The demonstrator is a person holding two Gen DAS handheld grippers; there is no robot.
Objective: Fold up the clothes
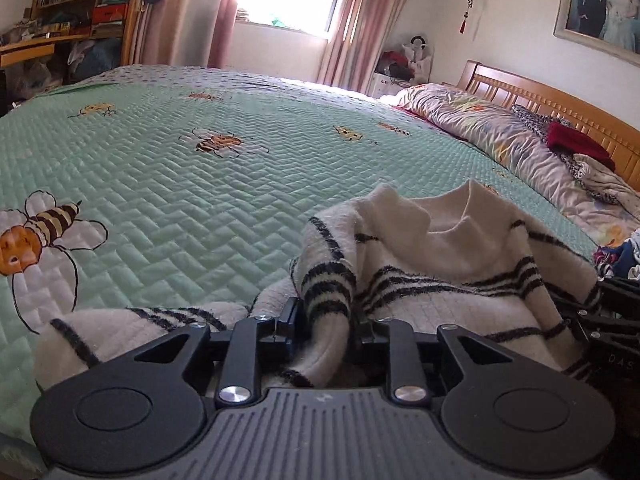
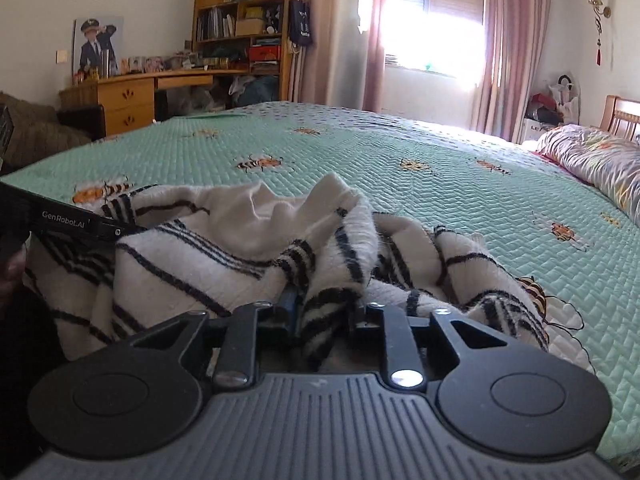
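Two grippers — left gripper [image 1: 326,320], right gripper [image 2: 322,312] — each pinch a fold of the striped sweater [image 1: 440,272] between their jaws.

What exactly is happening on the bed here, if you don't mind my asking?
A person is folding a white sweater with black stripes on a green quilted bedspread with bees, using a hand-held tool in each hand. The left tool has a bunched fold of the knit between its fingers, and so does the right tool. The sweater is rumpled, collar up, and not yet folded. More clothes lie heaped by the headboard.
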